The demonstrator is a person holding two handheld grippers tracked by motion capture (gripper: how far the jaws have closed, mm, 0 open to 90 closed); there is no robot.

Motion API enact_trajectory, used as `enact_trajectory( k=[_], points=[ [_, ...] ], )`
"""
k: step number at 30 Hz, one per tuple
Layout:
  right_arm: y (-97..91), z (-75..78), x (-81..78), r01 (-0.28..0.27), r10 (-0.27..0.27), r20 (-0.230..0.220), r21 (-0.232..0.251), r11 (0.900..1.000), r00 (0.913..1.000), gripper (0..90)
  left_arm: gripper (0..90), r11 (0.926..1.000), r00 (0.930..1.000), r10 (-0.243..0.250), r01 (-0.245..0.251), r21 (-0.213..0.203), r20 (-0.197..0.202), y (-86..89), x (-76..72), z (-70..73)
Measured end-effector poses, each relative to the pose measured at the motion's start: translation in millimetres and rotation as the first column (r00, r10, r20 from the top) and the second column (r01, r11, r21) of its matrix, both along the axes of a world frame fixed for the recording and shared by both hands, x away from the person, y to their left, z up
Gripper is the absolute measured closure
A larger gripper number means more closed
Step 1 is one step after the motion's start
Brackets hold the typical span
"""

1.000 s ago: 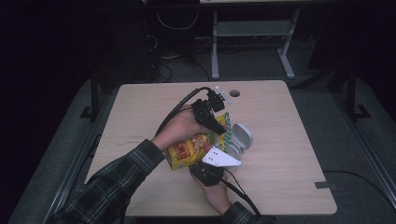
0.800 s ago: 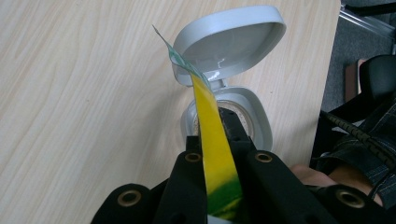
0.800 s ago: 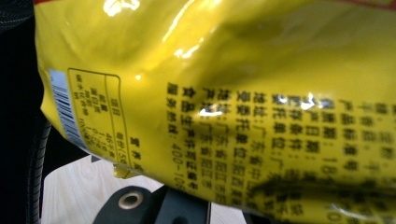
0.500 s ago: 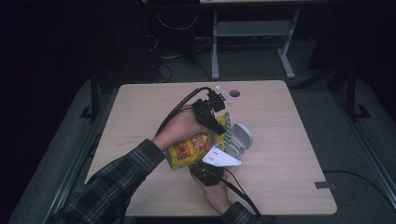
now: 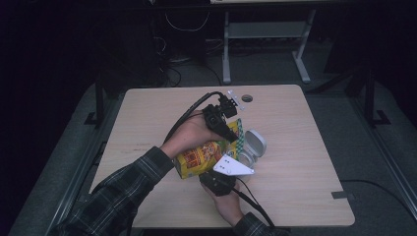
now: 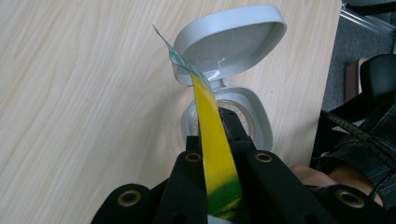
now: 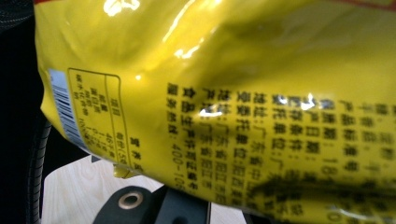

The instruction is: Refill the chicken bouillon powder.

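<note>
Left gripper is pinching the top seal of the yellow snack bag; right gripper is clamping the bag's lower end. Bag is hanging between them above the table, its top edge over the open grey flip-lid container.

Risk: uneven pulling could tear the seal and spill contents beside the container.

Nothing is differing from a second ago.

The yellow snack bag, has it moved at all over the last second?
No. In the high view the yellow snack bag sits in the same spot beside the open grey container, held at both ends.
</note>
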State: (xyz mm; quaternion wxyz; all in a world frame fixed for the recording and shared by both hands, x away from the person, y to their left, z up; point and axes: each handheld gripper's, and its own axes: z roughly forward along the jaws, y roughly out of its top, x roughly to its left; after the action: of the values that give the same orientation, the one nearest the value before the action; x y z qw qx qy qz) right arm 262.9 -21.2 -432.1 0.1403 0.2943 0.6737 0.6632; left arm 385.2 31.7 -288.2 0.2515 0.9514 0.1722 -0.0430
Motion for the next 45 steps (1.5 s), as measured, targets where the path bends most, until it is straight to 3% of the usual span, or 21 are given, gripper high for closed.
enact_trajectory(
  k=[45],
  points=[
    [-0.5, -0.1, 0.2, 0.0, 0.0, -0.004, 0.008, 1.0, 1.0, 89.8, 89.6, 0.9999, 1.0, 0.0, 0.0, 0.013, 0.003, -2.3, 0.2, -0.4]
  ],
)
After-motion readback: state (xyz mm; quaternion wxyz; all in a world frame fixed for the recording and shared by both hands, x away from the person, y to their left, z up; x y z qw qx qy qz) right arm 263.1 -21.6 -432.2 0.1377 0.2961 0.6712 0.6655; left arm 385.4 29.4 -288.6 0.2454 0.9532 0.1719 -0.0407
